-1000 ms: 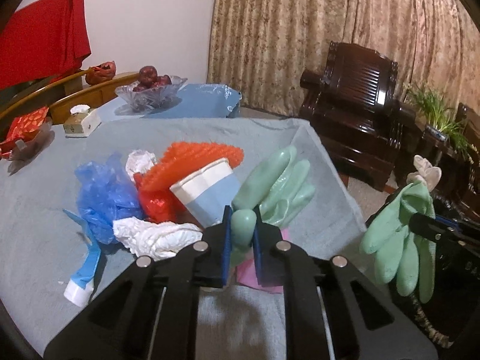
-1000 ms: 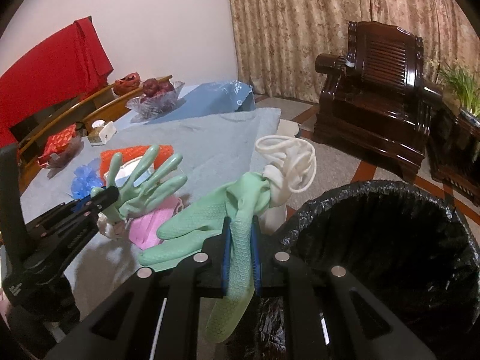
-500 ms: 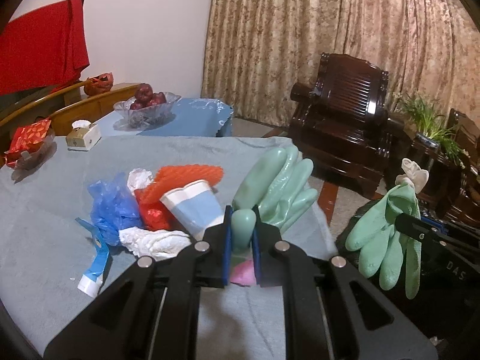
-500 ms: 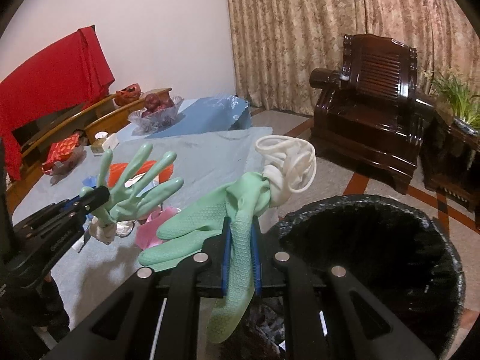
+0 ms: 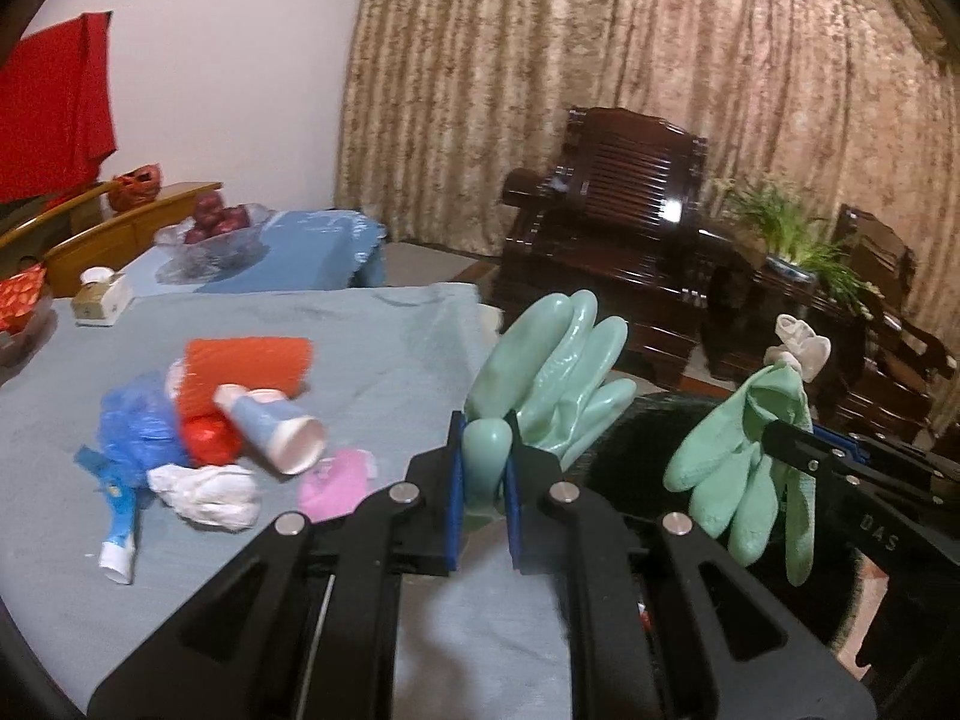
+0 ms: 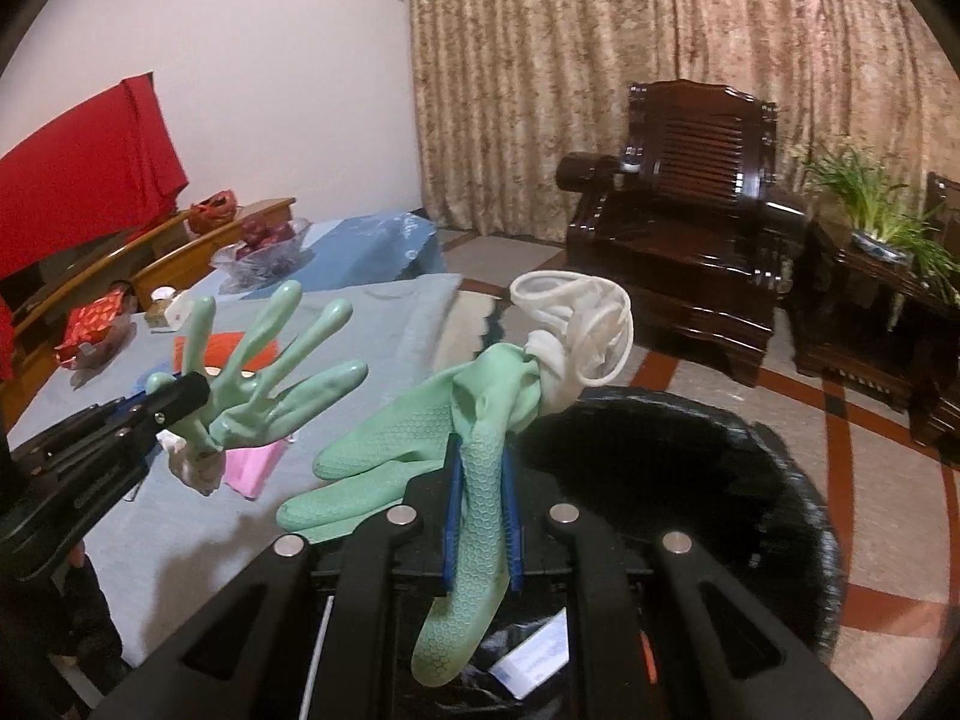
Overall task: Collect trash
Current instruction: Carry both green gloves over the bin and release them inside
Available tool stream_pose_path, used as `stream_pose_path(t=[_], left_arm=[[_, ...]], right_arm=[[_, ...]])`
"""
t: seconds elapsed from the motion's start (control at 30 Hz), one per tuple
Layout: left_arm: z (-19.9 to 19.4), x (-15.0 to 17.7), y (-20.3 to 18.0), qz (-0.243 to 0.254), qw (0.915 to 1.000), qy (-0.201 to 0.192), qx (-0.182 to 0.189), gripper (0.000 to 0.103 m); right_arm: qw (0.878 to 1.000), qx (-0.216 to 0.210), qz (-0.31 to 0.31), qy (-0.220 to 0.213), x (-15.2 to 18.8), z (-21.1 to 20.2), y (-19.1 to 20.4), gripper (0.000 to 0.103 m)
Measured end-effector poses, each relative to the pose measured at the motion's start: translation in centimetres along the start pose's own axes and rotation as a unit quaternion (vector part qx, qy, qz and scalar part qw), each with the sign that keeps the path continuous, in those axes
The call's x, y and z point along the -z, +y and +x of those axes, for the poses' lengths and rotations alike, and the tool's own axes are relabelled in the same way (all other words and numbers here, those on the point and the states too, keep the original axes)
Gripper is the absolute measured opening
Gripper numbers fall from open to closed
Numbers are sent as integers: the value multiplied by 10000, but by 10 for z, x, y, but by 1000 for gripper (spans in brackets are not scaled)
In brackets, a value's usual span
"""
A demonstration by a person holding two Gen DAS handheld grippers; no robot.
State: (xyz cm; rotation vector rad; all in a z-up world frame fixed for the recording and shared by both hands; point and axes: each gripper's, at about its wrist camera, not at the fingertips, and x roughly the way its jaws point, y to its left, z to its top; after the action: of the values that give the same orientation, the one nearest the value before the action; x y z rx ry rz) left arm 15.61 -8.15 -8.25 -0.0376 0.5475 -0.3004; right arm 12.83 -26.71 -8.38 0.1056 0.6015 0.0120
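My left gripper (image 5: 485,462) is shut on a green rubber glove (image 5: 552,372), held up past the table's right edge beside the black-lined trash bin (image 5: 630,438). It also shows in the right wrist view (image 6: 180,402) with its glove (image 6: 282,372). My right gripper (image 6: 483,498) is shut on a second green glove (image 6: 420,438) with a white cuff (image 6: 576,324), over the bin's near rim (image 6: 690,480). That glove shows in the left wrist view (image 5: 744,468). Trash lies on the grey-blue table (image 5: 372,336): a paper cup (image 5: 276,426), blue plastic (image 5: 138,426), red netting (image 5: 246,360), white tissue (image 5: 210,492), a pink piece (image 5: 336,480).
A glass fruit bowl (image 5: 210,240), a small box (image 5: 102,300) and a blue-covered side table (image 5: 312,252) stand at the back. Dark wooden armchairs (image 6: 690,210) and a potted plant (image 6: 876,222) stand beyond the bin. Paper scraps (image 6: 534,660) lie inside the bin.
Both grippers have moved right, away from the trash pile toward the bin, each still holding its glove. The paper cup now lies on its side.
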Motion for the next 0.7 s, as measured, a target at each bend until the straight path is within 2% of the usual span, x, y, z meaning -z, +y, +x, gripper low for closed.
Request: stream_pose_path(t=[0.3, 0.7], left_arm=[[18, 4, -50, 142, 9981, 186, 564, 10], [55, 18, -110, 472, 9893, 538, 1268, 11]], right_arm=[[9989, 434, 152, 8, 9, -18, -42, 12], [9935, 1015, 452, 238, 30, -23, -91, 13]])
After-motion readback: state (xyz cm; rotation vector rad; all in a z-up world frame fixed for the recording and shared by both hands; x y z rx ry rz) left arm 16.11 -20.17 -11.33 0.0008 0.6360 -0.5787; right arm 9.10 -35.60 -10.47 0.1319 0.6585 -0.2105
